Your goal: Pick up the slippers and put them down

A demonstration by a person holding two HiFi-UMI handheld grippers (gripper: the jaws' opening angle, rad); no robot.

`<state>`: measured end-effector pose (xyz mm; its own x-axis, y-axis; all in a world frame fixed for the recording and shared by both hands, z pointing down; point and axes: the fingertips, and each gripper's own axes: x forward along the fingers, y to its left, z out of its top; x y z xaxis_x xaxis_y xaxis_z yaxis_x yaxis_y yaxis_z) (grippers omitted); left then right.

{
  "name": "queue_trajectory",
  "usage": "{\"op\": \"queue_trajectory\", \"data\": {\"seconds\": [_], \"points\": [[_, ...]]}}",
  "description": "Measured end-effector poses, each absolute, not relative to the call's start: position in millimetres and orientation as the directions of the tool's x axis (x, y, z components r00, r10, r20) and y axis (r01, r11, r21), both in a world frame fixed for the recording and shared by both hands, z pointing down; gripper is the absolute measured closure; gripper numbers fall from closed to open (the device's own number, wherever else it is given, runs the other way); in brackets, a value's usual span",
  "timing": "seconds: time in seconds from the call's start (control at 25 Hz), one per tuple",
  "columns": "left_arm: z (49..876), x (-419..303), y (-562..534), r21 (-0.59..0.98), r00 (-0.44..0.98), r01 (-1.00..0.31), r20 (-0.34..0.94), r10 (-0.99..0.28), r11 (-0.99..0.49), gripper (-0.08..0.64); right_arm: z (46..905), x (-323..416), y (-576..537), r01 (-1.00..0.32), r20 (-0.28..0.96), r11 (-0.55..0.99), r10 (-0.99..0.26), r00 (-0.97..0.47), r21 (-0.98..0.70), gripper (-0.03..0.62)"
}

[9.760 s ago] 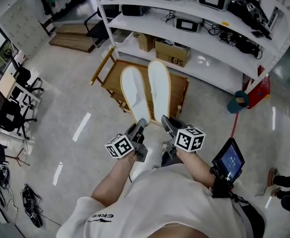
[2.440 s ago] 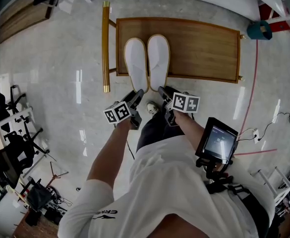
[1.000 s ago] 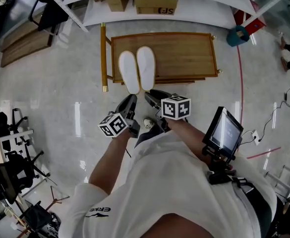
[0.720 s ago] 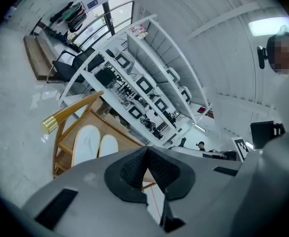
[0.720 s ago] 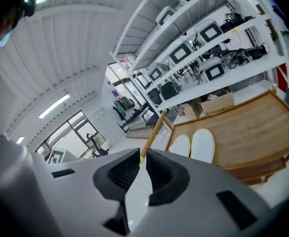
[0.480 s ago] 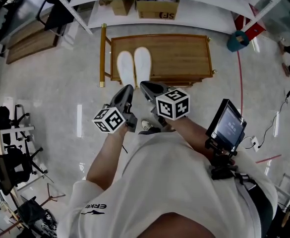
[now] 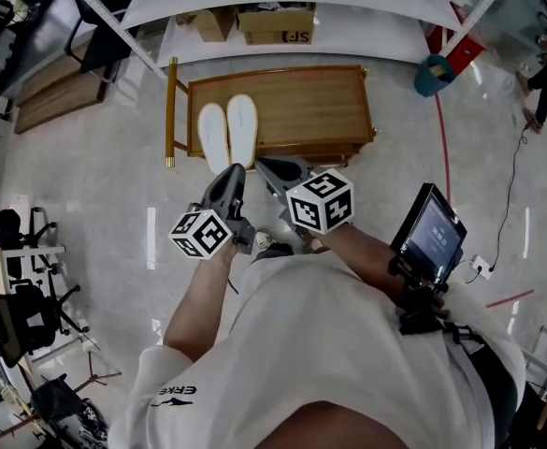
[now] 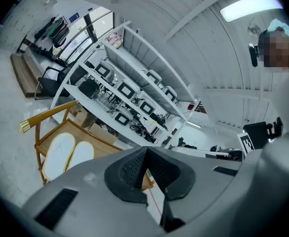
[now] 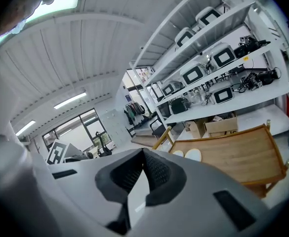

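White slippers (image 7: 228, 134) lie paired on the wooden surface (image 7: 310, 110), seemingly delivered, so the left gripper (image 7: 235, 172) and right gripper (image 7: 264, 165) hover clenched, empty.

Floor (image 7: 95, 176) left of & in front of bench (image 7: 320, 101) is open, so approach is free from the near side. Bench top right of slippers (image 7: 228, 134) is bare wood w/ room to come down. Slippers lie close side by side at bench's left end, hardly any gap btw them. Raised yellow rail (image 7: 170, 110) runs just left of slippers & blocks low entry from that side. Shelf unit (image 7: 348, 26) w/ boxes (image 7: 275, 24) stands just behind bench & closes off the back. Teal bin (image 7: 432, 75) sits off the far right corner.
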<state>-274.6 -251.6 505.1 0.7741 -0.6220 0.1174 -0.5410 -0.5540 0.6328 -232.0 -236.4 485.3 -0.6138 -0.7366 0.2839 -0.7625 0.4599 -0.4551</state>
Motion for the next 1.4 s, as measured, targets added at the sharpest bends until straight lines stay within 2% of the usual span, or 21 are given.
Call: {"op": "queue_trajectory", "data": {"seconds": [0.72,1.4], "points": [[493,-260,-206,0.601,0.771,-0.544,0.084,-0.631,-0.585,0.555,482,-208,-189,-0.771,0.252,0.459,-0.761,-0.598,-0.442,0.586],[489,-299,-173,0.597,0.8,-0.513,0.071,-0.596,-0.617,0.555,481,-252,-150,-0.791,0.259,0.431,-0.781,-0.568,-0.434,0.586]]}}
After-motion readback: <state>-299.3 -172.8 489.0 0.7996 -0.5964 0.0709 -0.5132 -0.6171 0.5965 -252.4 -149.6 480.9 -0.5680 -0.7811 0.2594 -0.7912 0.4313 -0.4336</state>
